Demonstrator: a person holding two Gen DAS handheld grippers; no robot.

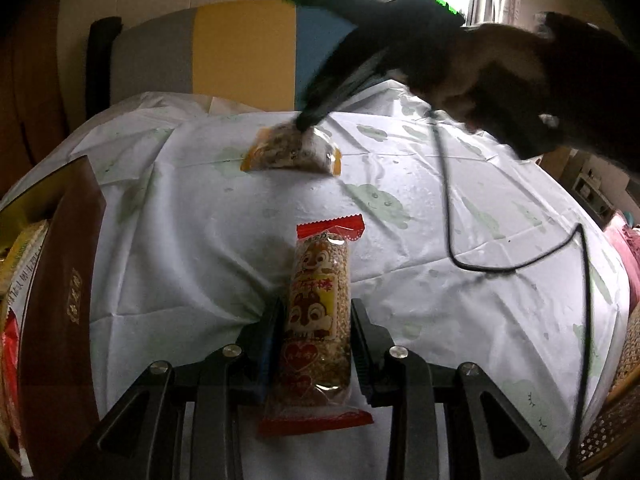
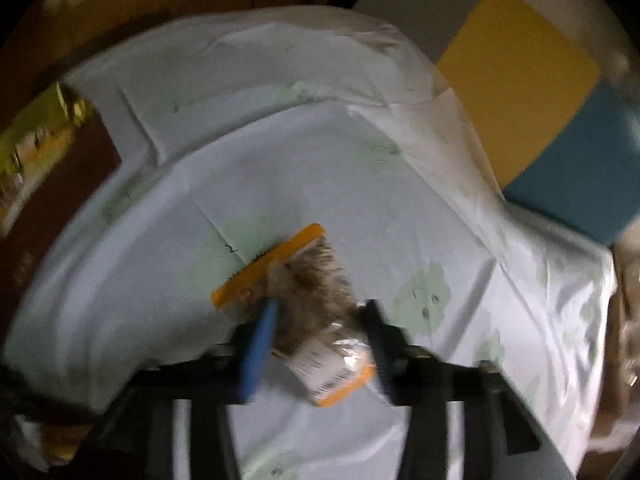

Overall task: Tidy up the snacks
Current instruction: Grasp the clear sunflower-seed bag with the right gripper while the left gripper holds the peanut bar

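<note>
A long cereal bar (image 1: 320, 264) in a clear wrapper with red ends and a chipmunk print lies lengthwise on the white tablecloth (image 1: 440, 320). My left gripper (image 1: 316, 308) is shut on its lower half, one finger pressed against each side. Farther back lies a shorter snack pack with orange ends (image 1: 288, 152). My right gripper (image 1: 306, 124) comes down on it from the upper right, held by a hand. In the blurred right wrist view the pack (image 2: 304, 272) sits tilted between the blue pad and the black finger of the right gripper (image 2: 320, 306), which press on it.
A brown box (image 1: 60, 300) stands at the left table edge with more snack packets (image 1: 16, 280) inside. A black cable (image 1: 520, 268) loops across the right of the cloth. A grey, yellow and blue chair back (image 1: 240, 52) stands behind the table. A wicker basket (image 1: 624, 400) is at the right.
</note>
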